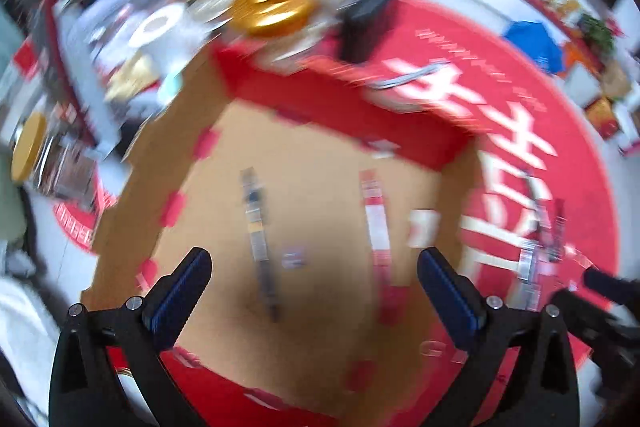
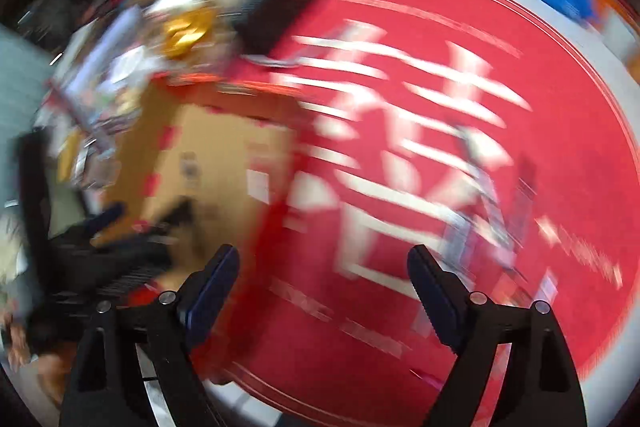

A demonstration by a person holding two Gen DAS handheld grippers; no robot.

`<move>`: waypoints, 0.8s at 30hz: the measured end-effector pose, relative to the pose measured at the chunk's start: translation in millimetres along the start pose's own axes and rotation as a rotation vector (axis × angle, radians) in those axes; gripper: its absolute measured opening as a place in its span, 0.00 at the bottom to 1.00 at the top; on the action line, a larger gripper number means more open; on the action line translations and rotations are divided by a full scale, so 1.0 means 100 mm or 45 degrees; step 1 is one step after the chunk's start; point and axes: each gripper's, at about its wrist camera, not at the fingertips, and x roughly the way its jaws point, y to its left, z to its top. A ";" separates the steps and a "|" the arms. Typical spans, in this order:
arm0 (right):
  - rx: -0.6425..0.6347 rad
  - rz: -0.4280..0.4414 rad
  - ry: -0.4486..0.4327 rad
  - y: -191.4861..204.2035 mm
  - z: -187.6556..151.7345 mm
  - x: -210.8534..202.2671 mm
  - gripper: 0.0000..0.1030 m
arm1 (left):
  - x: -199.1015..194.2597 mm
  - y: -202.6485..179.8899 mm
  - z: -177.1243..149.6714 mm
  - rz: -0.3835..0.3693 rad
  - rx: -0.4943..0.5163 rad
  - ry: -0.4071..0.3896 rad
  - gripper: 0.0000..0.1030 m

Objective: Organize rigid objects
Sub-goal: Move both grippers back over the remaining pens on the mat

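Both views are motion-blurred. My left gripper (image 1: pixel 312 267) is open and empty above an open red cardboard box (image 1: pixel 340 99). On the box's brown floor lie a dark pen (image 1: pixel 260 239) and a red-and-white pen (image 1: pixel 378 235). More pens (image 1: pixel 540 247) lie outside on the round red mat (image 1: pixel 560 131), to the right. My right gripper (image 2: pixel 324 267) is open and empty over the red mat (image 2: pixel 400 307); the box (image 2: pixel 208 155) is to its left and blurred pens (image 2: pixel 488 203) to its right. The left gripper's black frame (image 2: pixel 100 259) shows at the left.
A gold round tin (image 1: pixel 272 7) and a black case (image 1: pixel 368 15) sit behind the box among mixed clutter. A jar with a yellow lid (image 1: pixel 28 147) stands at the left. A blue item (image 1: pixel 532 39) and small boxes lie beyond the mat at the right.
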 end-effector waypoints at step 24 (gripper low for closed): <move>0.509 -0.010 0.144 -1.96 -0.78 0.09 0.85 | 0.81 -1.98 -0.48 0.019 0.459 0.233 1.00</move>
